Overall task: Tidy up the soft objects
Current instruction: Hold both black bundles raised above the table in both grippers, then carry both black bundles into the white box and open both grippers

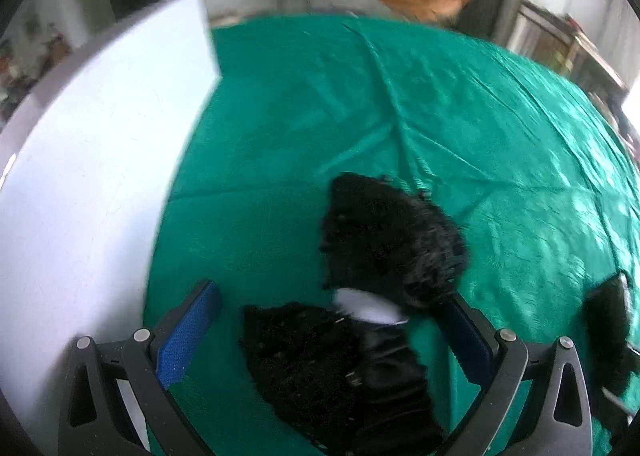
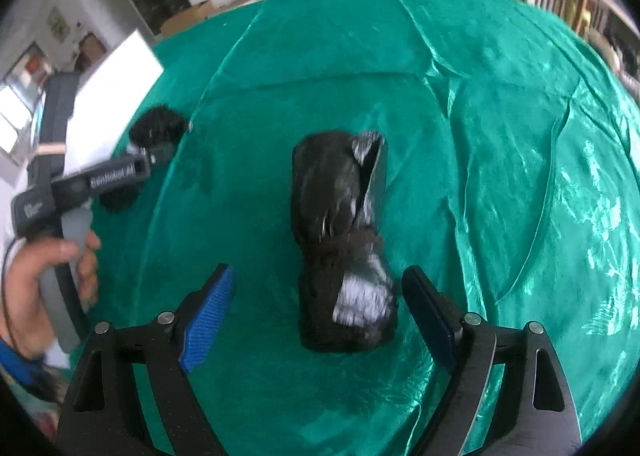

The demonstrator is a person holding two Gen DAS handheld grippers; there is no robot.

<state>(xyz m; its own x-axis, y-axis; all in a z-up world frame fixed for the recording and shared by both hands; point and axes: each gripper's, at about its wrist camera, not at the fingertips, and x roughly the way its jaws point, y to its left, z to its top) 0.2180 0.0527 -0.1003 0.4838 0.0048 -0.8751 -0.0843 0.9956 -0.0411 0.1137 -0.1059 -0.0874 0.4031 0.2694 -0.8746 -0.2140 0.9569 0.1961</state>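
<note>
While both claws stood apart over the green-draped table, the right claw straddled a rolled black garment lying between its fingers, ungripped. The left claw likewise bracketed a black furry item beside a white box. Risk: closing on one loose layer could unroll the bundle, or snag the cloth beneath.

A black furry garment with a white patch is seen lying on the green cloth between the wide-spread blue-padded fingers of the left gripper, beside a white board.
</note>
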